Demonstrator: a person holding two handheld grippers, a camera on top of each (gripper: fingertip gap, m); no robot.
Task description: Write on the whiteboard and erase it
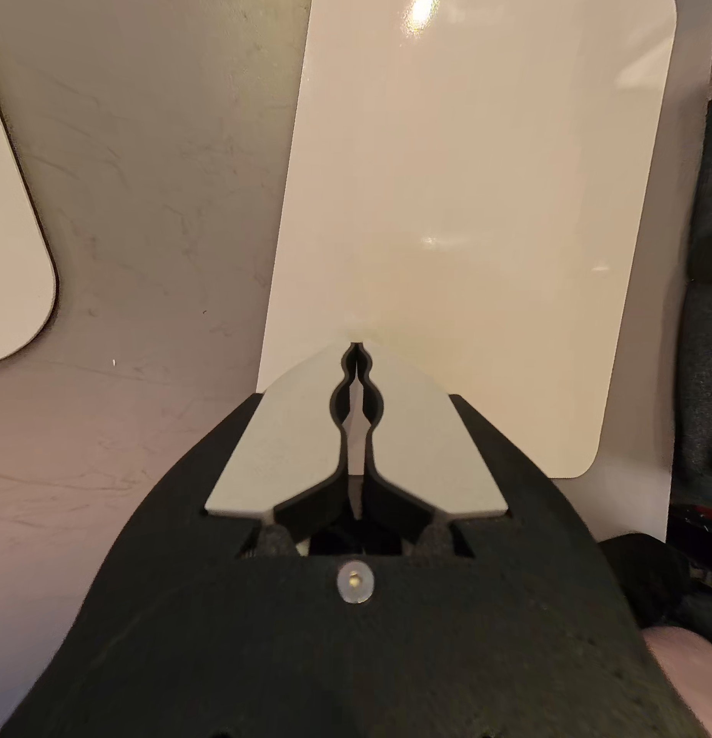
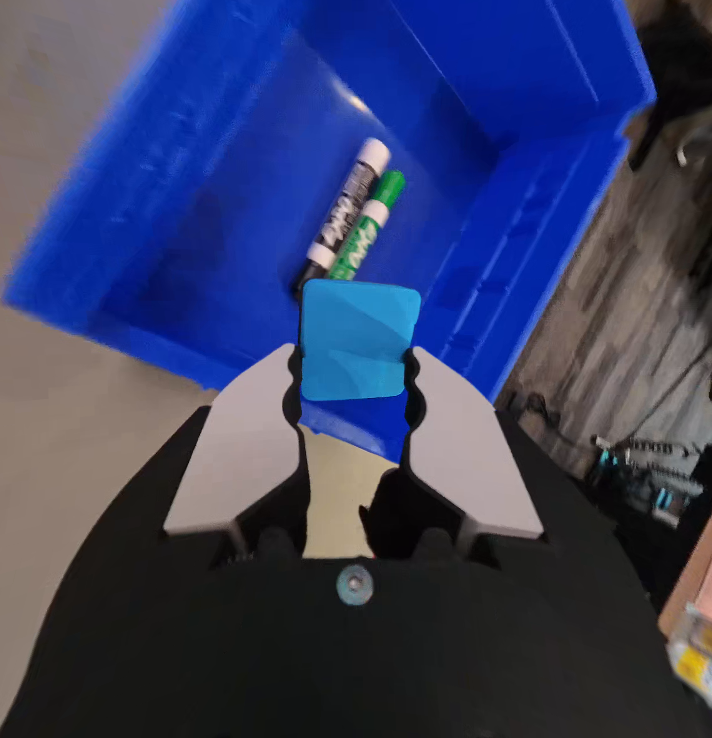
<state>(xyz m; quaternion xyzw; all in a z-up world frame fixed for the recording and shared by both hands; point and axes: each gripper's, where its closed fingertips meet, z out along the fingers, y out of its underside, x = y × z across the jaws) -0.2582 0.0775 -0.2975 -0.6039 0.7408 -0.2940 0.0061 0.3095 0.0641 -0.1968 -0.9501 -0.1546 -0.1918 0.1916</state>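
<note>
Nearest, the right gripper [image 2: 353,361] pinches a light-blue eraser [image 2: 358,339] over a blue bin [image 2: 178,207] holding black [image 2: 346,211] and green markers [image 2: 366,227] — the left gripper [image 1: 356,345], pressed together on nothing, rests over the blank whiteboard [image 1: 486,199] on the table [image 1: 146,199].

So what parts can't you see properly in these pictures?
- Black marker and green marker: in the right wrist view their near ends hide behind the light blue eraser held in the right gripper.
- Blue bin: motion-blurred, cut off by the top edge.
- Whiteboard: in the left wrist view its near end hides behind the shut left gripper.
- Second white board: cut off by the left edge.
</note>
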